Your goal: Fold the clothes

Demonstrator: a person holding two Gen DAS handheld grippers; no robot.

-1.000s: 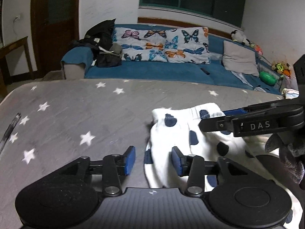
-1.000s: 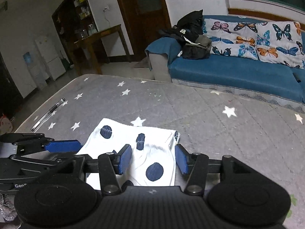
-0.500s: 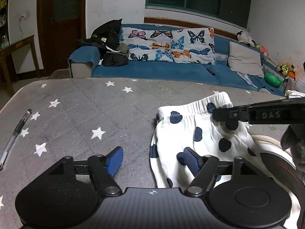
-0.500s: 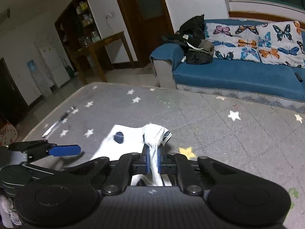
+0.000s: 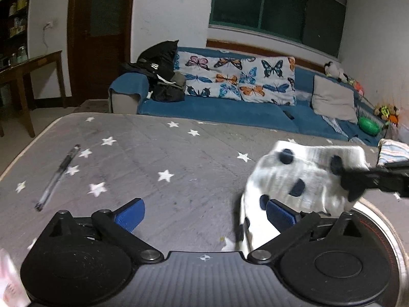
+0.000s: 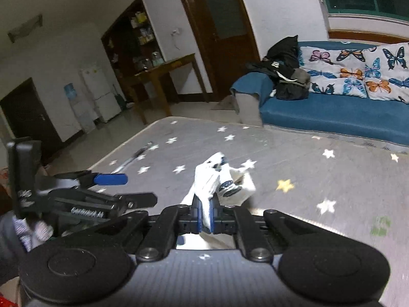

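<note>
1. White cotton-like garment (image 5: 301, 179) with dark navy dots and a ribbed elastic band, soft and rumpled, lies at 3 o'clock in my left wrist view on a grey quilted mattress (image 5: 179, 168) printed with white stars.
2. My right gripper (image 6: 204, 216) has its blue pads pressed together on a bunched fold of the garment (image 6: 217, 181), which rises from the jaws toward 12 o'clock.
3. My left gripper (image 5: 204, 213) stands wide apart, holding nothing; its right blue pad (image 5: 280, 216) sits just beside the cloth's edge, and I cannot tell if it touches.
4. Slim clear pen (image 5: 57, 176) lies at 9 o'clock, well apart from the cloth.
5. Blue sofa (image 5: 230, 110) with butterfly-print cushions (image 5: 237, 79) spans 12 o'clock.
</note>
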